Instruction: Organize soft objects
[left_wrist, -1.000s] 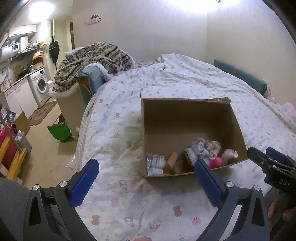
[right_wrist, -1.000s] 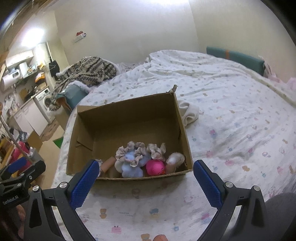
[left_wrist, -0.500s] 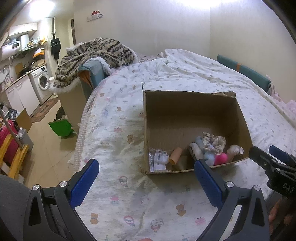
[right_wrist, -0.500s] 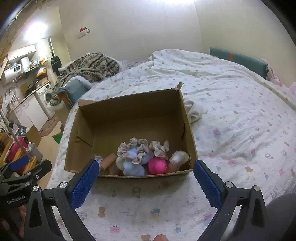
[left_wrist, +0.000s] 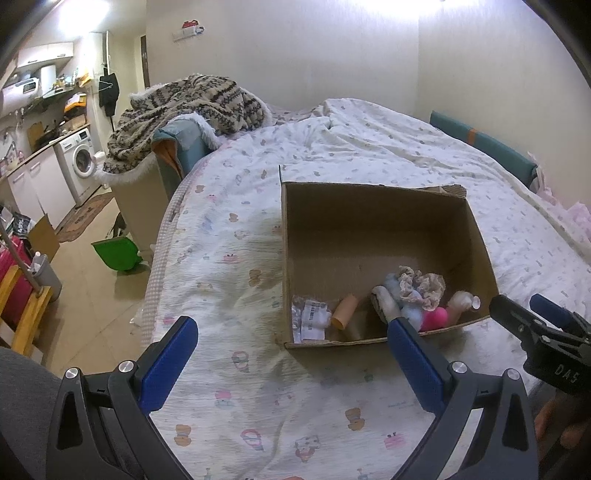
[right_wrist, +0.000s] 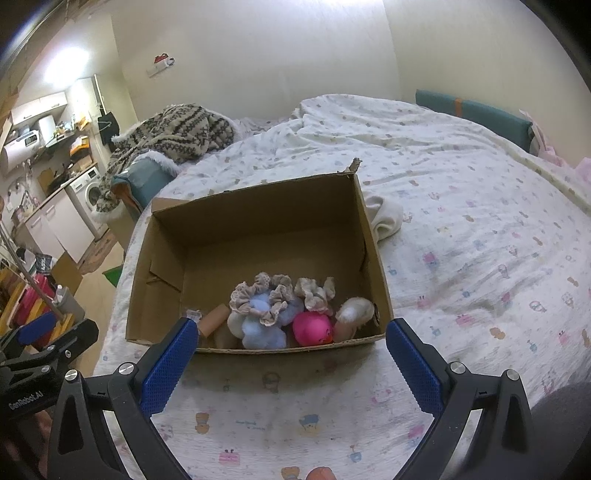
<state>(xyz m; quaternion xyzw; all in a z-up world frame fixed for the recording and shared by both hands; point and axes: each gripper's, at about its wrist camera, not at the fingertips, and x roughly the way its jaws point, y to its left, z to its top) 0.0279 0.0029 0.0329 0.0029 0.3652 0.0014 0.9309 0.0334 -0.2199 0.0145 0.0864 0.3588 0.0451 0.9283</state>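
Observation:
An open cardboard box (left_wrist: 369, 221) (right_wrist: 258, 236) sits on the bed. Along its near wall lie soft things: beige lace scrunchies (right_wrist: 266, 295) (left_wrist: 421, 282), a light blue plush (right_wrist: 262, 328), a pink ball (right_wrist: 312, 328) (left_wrist: 434, 319), a cream plush (right_wrist: 354, 310), a tan roll (right_wrist: 214, 319) (left_wrist: 345, 310) and a plastic packet (left_wrist: 310, 319). A white sock (right_wrist: 384, 218) lies on the bed right of the box. My left gripper (left_wrist: 291, 365) is open and empty, before the box's left corner. My right gripper (right_wrist: 290, 365) is open and empty, just before the box's near wall.
The bed has a printed white cover (right_wrist: 480, 240). A patterned blanket (left_wrist: 184, 107) drapes over a chair at the bed's far left. Left of the bed there are a green dustpan (left_wrist: 116, 253), a washing machine (left_wrist: 81, 164) and a yellow rack (left_wrist: 22, 317). A teal cushion (left_wrist: 480, 144) lines the right wall.
Both grippers have risen and tilted to look down more into the box. Both stay open and empty. The box's contents have not moved.

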